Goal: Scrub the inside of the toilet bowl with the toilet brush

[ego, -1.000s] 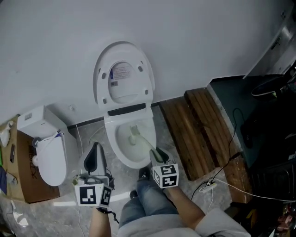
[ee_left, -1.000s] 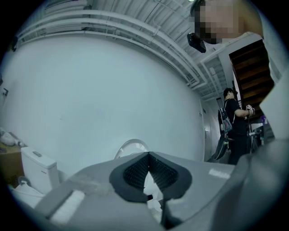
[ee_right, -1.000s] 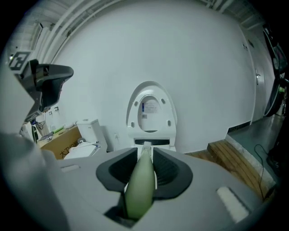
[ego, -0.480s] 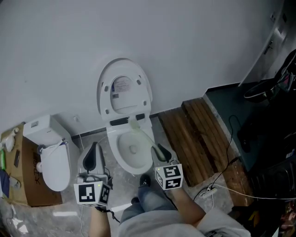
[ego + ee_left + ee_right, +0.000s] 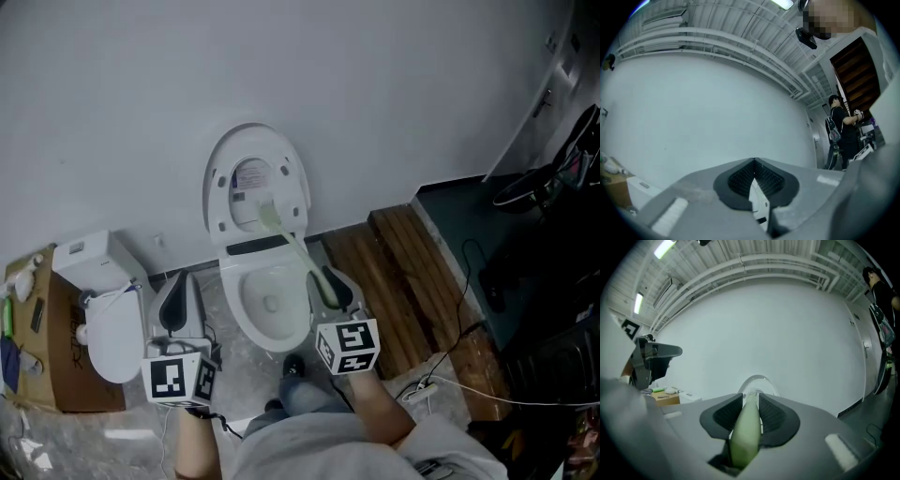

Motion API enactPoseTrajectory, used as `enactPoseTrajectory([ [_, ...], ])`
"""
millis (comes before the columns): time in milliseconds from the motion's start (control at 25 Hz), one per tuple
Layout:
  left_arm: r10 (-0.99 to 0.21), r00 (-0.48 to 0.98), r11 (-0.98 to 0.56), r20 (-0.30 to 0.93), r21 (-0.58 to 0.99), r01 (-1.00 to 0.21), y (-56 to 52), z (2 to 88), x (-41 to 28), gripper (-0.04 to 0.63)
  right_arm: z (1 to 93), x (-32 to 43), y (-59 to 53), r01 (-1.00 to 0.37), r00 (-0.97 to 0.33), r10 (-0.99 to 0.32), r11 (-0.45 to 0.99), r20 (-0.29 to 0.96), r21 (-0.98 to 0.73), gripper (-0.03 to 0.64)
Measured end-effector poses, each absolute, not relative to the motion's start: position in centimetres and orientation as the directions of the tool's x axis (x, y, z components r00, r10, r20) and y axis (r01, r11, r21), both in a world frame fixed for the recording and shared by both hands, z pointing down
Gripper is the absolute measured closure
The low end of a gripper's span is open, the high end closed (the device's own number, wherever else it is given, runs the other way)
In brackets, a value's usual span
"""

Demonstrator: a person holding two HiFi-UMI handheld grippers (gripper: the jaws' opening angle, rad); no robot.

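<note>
Pale-green toilet brush (image 5: 745,437), clamped near its handle end by the right gripper (image 5: 325,277), has its head over the far rim of the toilet bowl (image 5: 234,305), before the raised lid (image 5: 225,183). It looks light, stiff and smooth, so it may twist. Left gripper (image 5: 753,161), closed and empty, is left of the bowl.

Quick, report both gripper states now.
Left gripper: shut, nothing between the jaws.
Right gripper: shut on the toilet brush handle.
</note>
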State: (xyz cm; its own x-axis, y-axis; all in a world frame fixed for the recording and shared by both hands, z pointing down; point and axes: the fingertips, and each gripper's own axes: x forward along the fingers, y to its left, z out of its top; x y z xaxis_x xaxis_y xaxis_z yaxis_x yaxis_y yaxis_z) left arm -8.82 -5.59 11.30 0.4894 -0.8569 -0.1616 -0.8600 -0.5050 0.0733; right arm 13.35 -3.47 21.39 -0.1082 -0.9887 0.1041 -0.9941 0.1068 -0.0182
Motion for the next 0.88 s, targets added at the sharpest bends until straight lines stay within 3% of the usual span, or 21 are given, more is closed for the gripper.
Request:
enactPoseTrajectory([
  [880,-0.856,0.473,-0.492,-0.206,0.049,-0.869,-4.5,8.3,-10.5,0.592,10.5,12.9,-1.8,-0.994,-0.072,-0.986,0.060,-0.149,0.087,0.511],
])
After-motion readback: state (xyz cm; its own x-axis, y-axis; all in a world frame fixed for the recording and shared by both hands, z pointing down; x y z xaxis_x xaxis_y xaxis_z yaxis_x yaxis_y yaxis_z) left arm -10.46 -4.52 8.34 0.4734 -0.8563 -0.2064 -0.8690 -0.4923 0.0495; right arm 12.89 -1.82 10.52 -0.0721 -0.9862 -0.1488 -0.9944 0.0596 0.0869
